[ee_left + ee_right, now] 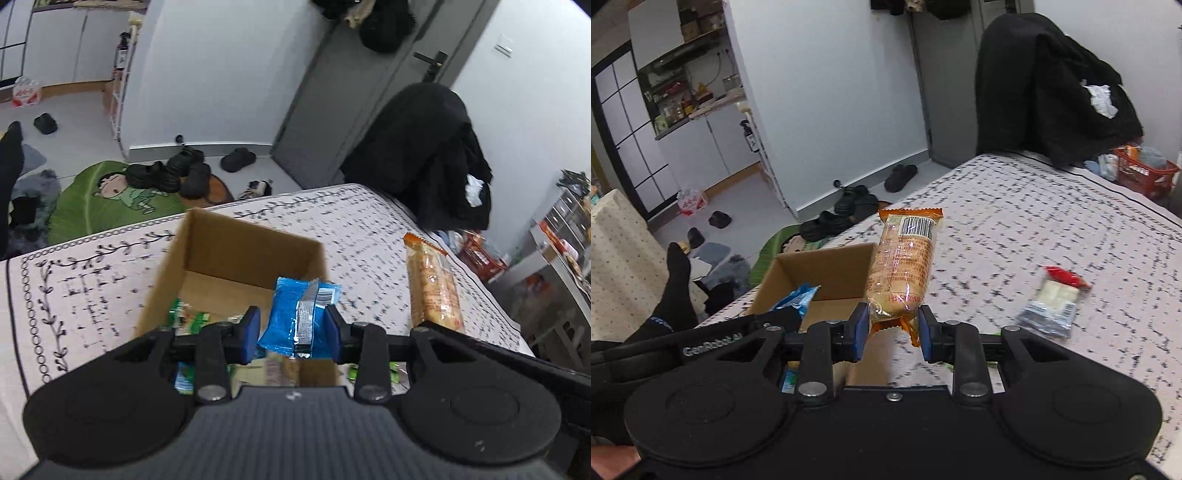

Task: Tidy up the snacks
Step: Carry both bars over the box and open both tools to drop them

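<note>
Grippers are both gripping snacks above the patterned tablecloth (pixel 1034 206): left gripper (pixel 291 334) is clamping a blue packet (pixel 286 317) over the open cardboard box (pixel 236 254), right gripper (pixel 892 338) is clamping an orange biscuit pack (pixel 903 269) beside that box, 1 red-topped packet (pixel 1052 301) is lying farther right.

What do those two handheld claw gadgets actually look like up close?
Both are matte black plastic. Each claw, the left and the right, has two short fingers faced with blue pads, driven by black link bars on silver pivot bolts. Round black discs flank each body. White lettering reading GenRobot.AI marks the left one's side. No cables show.
</note>
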Available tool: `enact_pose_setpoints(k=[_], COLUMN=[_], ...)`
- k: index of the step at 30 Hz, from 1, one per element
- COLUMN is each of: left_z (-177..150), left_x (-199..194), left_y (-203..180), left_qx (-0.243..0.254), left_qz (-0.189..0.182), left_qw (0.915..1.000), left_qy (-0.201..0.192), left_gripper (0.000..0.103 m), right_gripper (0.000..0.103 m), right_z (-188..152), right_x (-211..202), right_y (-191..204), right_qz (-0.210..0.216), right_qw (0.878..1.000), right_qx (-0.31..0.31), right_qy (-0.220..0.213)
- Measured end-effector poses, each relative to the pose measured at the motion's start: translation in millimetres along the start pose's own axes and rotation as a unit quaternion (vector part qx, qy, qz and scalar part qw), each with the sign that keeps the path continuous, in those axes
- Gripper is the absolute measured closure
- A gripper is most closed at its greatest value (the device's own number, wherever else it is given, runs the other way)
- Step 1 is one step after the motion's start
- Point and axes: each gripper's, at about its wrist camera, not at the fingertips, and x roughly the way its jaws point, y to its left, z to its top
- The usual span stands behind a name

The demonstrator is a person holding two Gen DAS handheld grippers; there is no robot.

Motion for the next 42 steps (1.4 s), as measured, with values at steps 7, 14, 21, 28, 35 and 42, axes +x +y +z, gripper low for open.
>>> enact_pose_setpoints(k=[7,14,21,28,35,42], left_z=[3,3,7,10,11,8], left_x=[7,15,18,19,15,16], left_y=[24,38,49,54,51,37], left_qx=[-0.024,-0.033,-0.046,-0.053,-0.052,-0.031], left_qz=[0.016,0.025,0.037,0.045,0.054,0.067], left_qw=[0.9995,0.999,0.9983,0.9976,0.9971,0.9973], left_qy=[0.009,0.015,0.001,0.0,-0.003,0.005], left_gripper=[0.075,0.075,0.073,0.058,0.032,0.019], right_gripper=[0.075,0.075,0.075,0.07,0.05,0.039], right_z=[1,-1,-1,0,-1,-8], right_x=[14,32,43,46,33,18], right_y=[21,32,38,37,22,-11], right_qz=[0.02,0.035,0.047,0.06,0.048,0.018], right_qw=[1.0,0.999,0.998,0.997,0.998,0.999], right_qx=[-0.009,-0.011,-0.006,0.002,0.015,0.029], right_qy=[0.01,0.025,0.034,0.042,0.032,0.032])
